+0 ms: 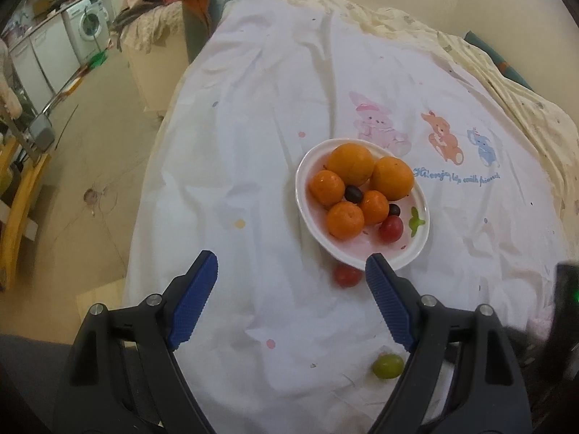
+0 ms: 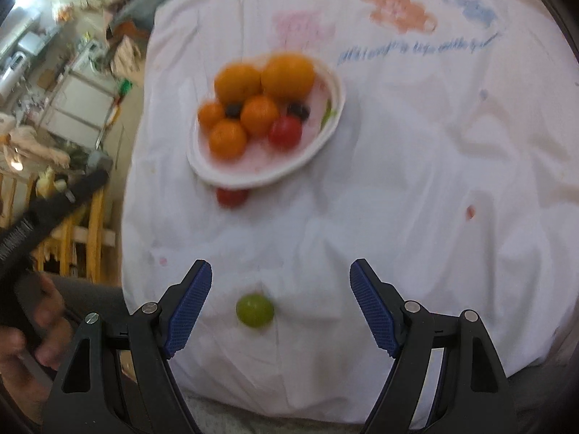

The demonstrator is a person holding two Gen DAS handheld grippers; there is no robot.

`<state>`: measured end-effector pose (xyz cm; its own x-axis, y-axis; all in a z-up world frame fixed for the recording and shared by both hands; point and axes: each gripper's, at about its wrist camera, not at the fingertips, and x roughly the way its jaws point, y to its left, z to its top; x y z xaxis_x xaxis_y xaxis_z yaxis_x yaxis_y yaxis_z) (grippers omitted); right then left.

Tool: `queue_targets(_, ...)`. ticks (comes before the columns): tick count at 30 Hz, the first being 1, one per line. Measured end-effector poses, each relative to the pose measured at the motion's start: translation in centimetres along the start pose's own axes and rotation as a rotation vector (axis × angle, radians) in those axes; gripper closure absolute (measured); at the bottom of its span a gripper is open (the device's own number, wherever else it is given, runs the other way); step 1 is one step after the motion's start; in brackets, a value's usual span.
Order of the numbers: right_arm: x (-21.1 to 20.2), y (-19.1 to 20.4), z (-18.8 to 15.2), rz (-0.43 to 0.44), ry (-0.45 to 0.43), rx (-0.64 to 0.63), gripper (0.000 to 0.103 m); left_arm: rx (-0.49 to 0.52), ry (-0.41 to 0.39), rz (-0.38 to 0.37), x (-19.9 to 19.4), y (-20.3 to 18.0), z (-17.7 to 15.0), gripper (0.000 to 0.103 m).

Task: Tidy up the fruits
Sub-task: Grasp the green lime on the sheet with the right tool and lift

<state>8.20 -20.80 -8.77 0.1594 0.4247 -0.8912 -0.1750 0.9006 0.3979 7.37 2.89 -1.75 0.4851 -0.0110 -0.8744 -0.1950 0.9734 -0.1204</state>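
Note:
A white oval plate [image 1: 419, 249] [image 2: 325, 137] holds several oranges [image 1: 350, 164] [image 2: 287, 75], dark grapes [image 1: 353, 193] and a red cherry tomato [image 1: 391, 228] [image 2: 285, 133]. Another red tomato [image 1: 346, 275] [image 2: 231, 196] lies on the cloth at the plate's near rim. A green grape [image 1: 388, 366] [image 2: 254, 309] lies nearer. My left gripper [image 1: 291, 271] is open and empty, with the loose tomato near its right finger. My right gripper [image 2: 280, 278] is open and empty, with the green grape between its fingers, slightly left of centre.
A white cloth with cartoon animals [image 1: 445, 137] covers the round table [image 1: 231, 166]. Its left edge drops to the floor [image 1: 90, 181]. A washing machine [image 1: 88, 21] and wooden furniture [image 2: 83, 238] stand at the left. The left gripper's handle and hand [image 2: 29, 238] show in the right wrist view.

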Motion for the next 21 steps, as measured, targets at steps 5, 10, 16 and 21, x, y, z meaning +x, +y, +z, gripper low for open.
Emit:
queue_targets(5, 3.2, 2.5, -1.6, -0.041, 0.084, -0.097, 0.037, -0.043, 0.029, -0.013, 0.2, 0.8, 0.2, 0.022)
queue_targets(10, 4.8, 4.2, -3.0, -0.097, 0.121, -0.177, 0.049, -0.064, 0.048, -0.017, 0.4, 1.3, 0.2, 0.022)
queue_targets(16, 5.7, 4.9, -3.7, -0.143, 0.136, -0.235, 0.071, -0.073, 0.064, -0.017, 0.6, 1.4, 0.1, 0.022)
queue_targets(21, 4.8, 4.4, -3.4, -0.11, 0.12, -0.212, 0.072, -0.058, 0.064, -0.006, 0.7, 1.2, 0.0, 0.022)
